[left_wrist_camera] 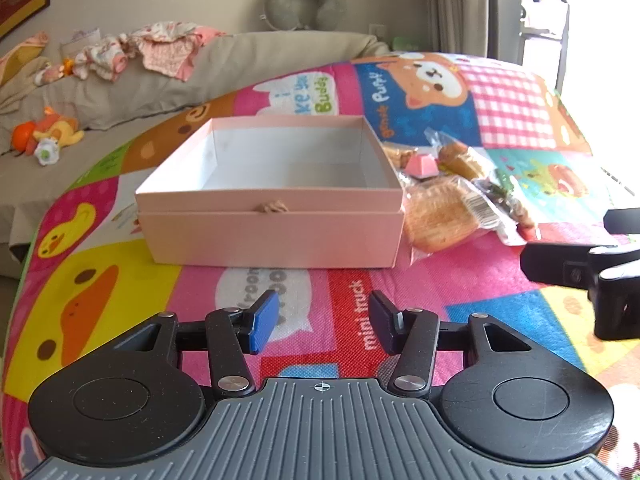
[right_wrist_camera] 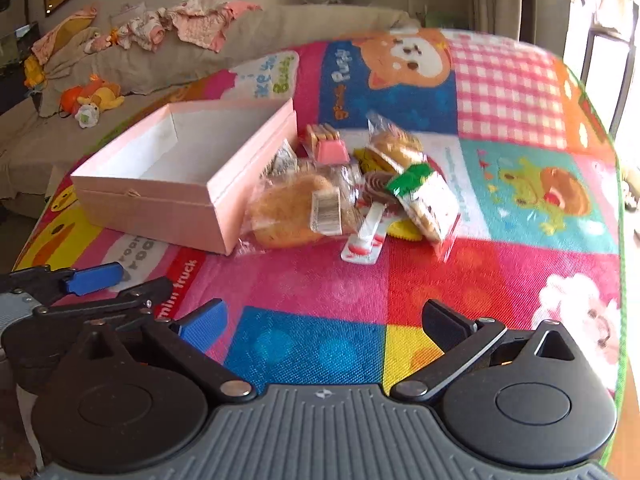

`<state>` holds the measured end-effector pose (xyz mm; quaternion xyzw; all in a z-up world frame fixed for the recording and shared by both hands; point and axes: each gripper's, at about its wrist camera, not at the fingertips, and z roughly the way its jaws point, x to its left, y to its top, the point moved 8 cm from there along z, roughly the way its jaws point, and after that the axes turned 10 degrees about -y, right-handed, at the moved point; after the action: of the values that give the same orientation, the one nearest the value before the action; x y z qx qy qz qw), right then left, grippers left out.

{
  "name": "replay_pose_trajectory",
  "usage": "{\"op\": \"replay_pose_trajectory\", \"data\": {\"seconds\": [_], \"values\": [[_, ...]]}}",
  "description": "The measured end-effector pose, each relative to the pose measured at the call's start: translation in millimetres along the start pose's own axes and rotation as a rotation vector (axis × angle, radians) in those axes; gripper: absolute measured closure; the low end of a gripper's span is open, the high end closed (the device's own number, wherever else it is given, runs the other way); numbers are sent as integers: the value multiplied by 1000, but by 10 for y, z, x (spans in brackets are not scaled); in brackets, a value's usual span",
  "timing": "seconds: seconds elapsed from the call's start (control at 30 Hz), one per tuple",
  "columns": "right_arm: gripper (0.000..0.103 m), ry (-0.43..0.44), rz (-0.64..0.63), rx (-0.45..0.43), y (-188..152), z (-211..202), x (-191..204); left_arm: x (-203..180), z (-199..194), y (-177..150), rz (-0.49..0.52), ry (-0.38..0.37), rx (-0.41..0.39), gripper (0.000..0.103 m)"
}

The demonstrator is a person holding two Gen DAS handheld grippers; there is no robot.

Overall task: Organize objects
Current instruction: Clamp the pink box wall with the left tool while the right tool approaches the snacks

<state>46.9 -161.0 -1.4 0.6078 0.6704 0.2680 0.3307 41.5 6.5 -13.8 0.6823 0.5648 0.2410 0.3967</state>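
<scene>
An open pink box [left_wrist_camera: 276, 236] with an empty white inside sits on the colourful mat; it also shows in the right wrist view [right_wrist_camera: 160, 208]. A pile of wrapped snacks lies right of it: a bagged bread [right_wrist_camera: 296, 208], a green-topped cracker pack [right_wrist_camera: 428, 196], a pink wafer pack [right_wrist_camera: 330, 148], a bagged bun [right_wrist_camera: 394, 150] and a red-white stick pack [right_wrist_camera: 366, 236]. The bread [left_wrist_camera: 436, 216] also shows in the left wrist view. My left gripper [left_wrist_camera: 322, 322] is open and empty, in front of the box. My right gripper [right_wrist_camera: 326, 322] is wide open and empty, short of the snacks.
The patterned play mat [right_wrist_camera: 500, 100] covers the surface; its edge falls away at right. A beige sofa [left_wrist_camera: 132, 88] with clothes and plush toys [left_wrist_camera: 48, 132] stands behind. The right gripper's body [left_wrist_camera: 592, 272] is at the right edge of the left wrist view.
</scene>
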Motion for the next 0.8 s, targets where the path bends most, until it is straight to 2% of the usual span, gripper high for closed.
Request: {"op": "replay_pose_trajectory", "data": {"seconds": [0.17, 0.27, 0.33, 0.43, 0.53, 0.67, 0.7, 0.73, 0.8], "values": [[0, -1, -5, -226, 384, -601, -76, 271, -209, 516, -46, -75, -32, 47], [0, -41, 30, -320, 673, -785, -242, 659, -124, 983, -56, -12, -61, 47], [0, -28, 21, -315, 839, -801, -329, 978, 66, 1238, -30, 76, -47, 47], [0, -22, 36, -296, 1092, -770, -526, 1441, 521, 1411, -63, 146, 63, 48], [0, -48, 82, -293, 1220, -696, -747, 1712, 906, 1413, -116, 138, 148, 49], [0, -64, 118, -235, 1162, -413, -942, 1706, 1208, 1256, -131, 69, 220, 51], [0, -66, 119, -216, 1122, -330, -967, 1680, 1265, 1200, -131, 60, 244, 64], [0, -68, 114, -191, 1068, -219, -982, 1667, 1319, 1141, -133, 53, 276, 87], [0, -61, 101, -133, 904, 2, -962, 1663, 1393, 1014, -146, 63, 335, 87]]}}
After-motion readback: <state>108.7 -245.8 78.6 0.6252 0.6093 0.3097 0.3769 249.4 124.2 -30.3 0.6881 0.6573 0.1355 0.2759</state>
